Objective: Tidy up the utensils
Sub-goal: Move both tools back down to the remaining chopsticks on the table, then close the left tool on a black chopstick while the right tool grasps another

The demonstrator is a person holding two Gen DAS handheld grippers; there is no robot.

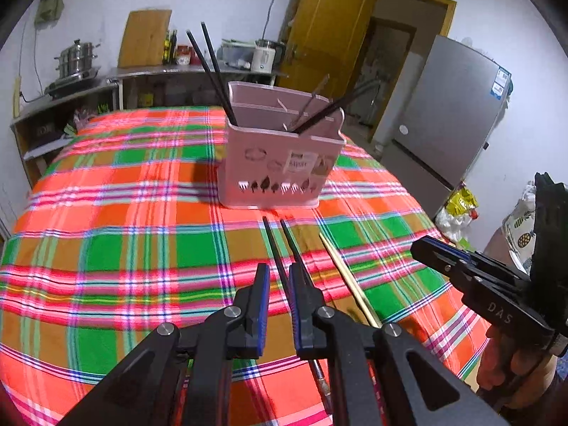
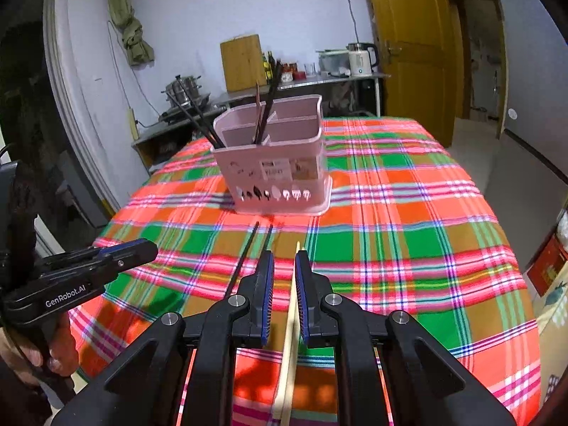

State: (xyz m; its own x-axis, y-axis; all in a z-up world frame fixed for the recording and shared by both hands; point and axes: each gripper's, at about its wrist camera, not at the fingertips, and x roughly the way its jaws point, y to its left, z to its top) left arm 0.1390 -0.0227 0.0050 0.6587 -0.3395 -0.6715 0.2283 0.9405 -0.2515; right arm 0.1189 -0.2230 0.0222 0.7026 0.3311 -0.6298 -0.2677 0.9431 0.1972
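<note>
We see a table under a plaid cloth (image 1: 142, 248) with a pink caddy (image 1: 280, 163) standing near its middle, divided into compartments. Two dark chopsticks (image 1: 209, 67) lean out of its left end, and a few more dark sticks (image 1: 326, 110) lean in another compartment toward its right side; which compartment exactly we cannot tell. On the cloth in front of the caddy lie two black chopsticks (image 1: 275, 248), side by side with their tips pointing toward it, and just to their right a pale wooden chopstick (image 1: 349, 280), apart from them. Our left gripper (image 1: 278, 277) hangs over the black pair with its jaws drawn nearly together; the sticks run under and between the blue pads (image 1: 263, 294), but we cannot tell whether the pads touch them, so we read it as clenched with nothing plainly held. Our right gripper (image 2: 284, 266) sits likewise over the wooden chopstick (image 2: 291, 319), which passes up through the narrow gap between its pads (image 2: 301, 284); its jaws are also nearly closed, and a grip is not clear. From the right wrist view the black pair (image 2: 248, 252) lies just left of that gripper. Each view shows the other gripper at its edge with a hand (image 2: 39, 348) on the handle. A counter (image 2: 319, 78) with a kettle (image 2: 360, 58) lines the far wall, beside a yellow door (image 2: 408, 35).
</note>
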